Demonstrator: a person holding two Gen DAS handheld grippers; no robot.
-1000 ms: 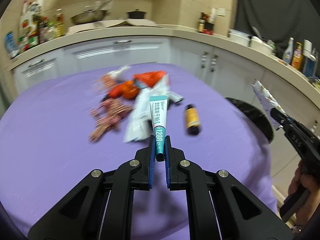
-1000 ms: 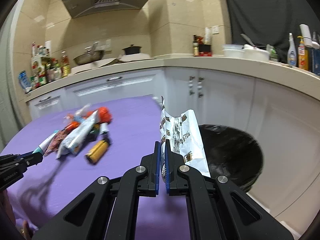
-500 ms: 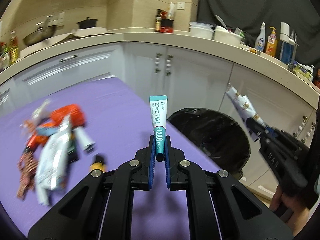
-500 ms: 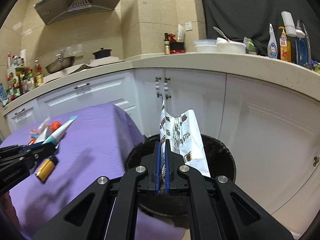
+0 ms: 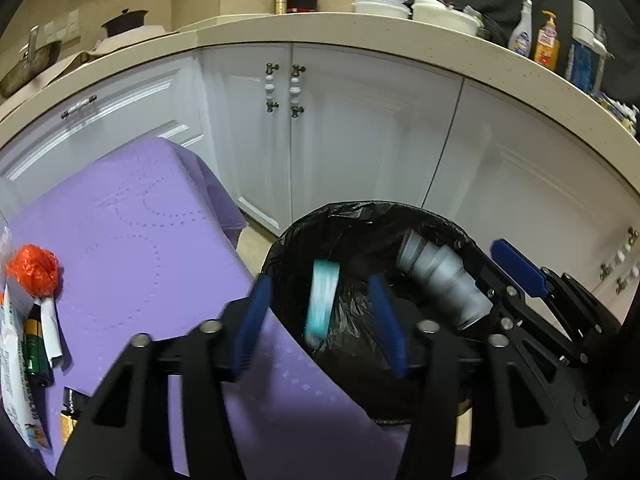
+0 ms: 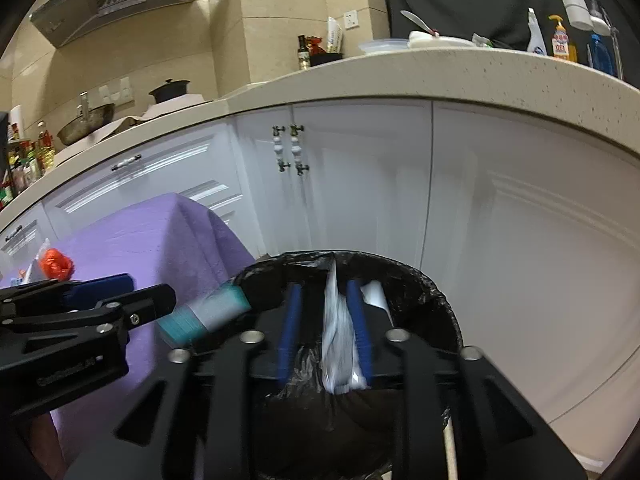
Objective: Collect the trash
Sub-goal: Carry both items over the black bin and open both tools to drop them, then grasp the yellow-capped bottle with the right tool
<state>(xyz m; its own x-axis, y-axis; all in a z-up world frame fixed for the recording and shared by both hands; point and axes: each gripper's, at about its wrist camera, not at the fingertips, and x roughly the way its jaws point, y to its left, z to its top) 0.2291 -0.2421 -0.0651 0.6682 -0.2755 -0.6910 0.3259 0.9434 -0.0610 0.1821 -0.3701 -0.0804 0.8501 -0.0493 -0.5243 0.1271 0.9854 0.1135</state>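
While both grippers hung over the bin, their fingers were opening — the left gripper had let go of the tube, the right gripper the wrapper, each blurred, loose between its fingers above the bin.

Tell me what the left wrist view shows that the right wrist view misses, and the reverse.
Only the left wrist view shows the green battery and small brown bottle left on the purple cloth.

Only the right wrist view shows the range hood and the left gripper from outside.

Both show the black-lined bin, the teal tube and silvery wrapper blurred between opening jaws over it, the right gripper, the orange crumpled bag and white cabinets.
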